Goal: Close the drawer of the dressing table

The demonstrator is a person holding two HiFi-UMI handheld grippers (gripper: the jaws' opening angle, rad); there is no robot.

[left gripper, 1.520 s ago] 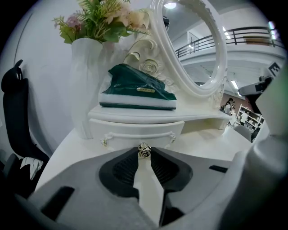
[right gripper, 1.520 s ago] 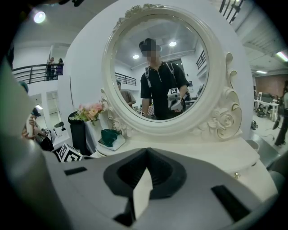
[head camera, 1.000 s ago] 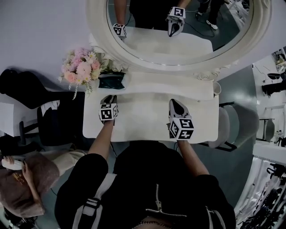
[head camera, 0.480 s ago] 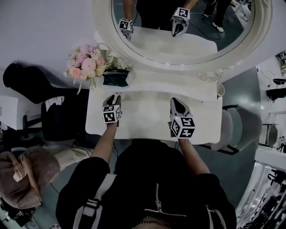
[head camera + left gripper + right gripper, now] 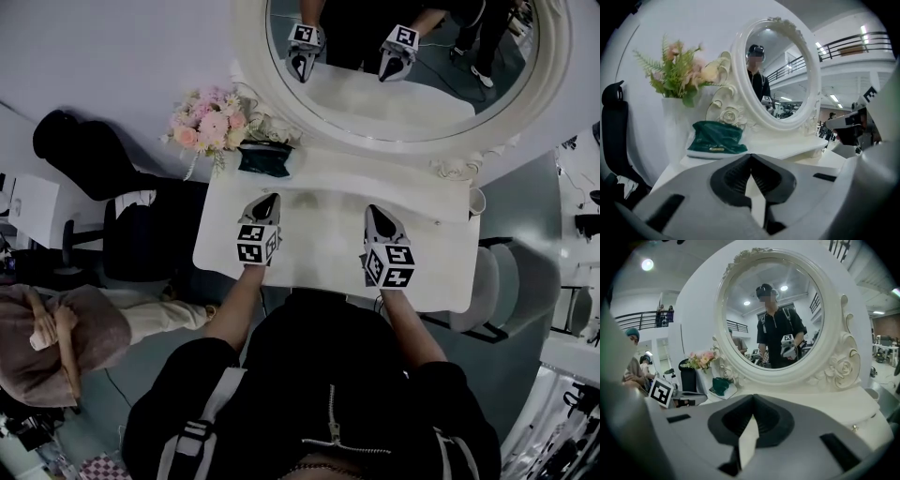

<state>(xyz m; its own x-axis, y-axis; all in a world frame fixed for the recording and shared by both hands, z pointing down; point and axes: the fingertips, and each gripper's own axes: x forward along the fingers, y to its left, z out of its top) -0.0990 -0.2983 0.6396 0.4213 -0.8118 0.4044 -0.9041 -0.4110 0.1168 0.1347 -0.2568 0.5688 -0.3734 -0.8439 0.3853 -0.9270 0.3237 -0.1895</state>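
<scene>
The white dressing table [image 5: 319, 246] stands in front of me, with an oval mirror [image 5: 555, 84] at its back. Its drawer front is hidden below the table's near edge and my body. My left gripper [image 5: 265, 200] hangs over the left part of the top. It is shut, the pads meeting at the tips [image 5: 751, 158] with nothing between them. My right gripper [image 5: 373, 212] hovers over the right part, also shut and empty [image 5: 753, 399]. A small knob [image 5: 854, 427] shows on the raised shelf under the mirror.
A green pouch [image 5: 262, 157] and a vase of pink flowers [image 5: 214, 120] sit at the table's back left. A black chair [image 5: 141, 234] stands to the left and a pale stool [image 5: 497, 281] to the right. A seated person [image 5: 56, 337] is at lower left.
My left gripper has lifted away from the table's front edge and now sits higher over the top. The right gripper has stayed where it was.
</scene>
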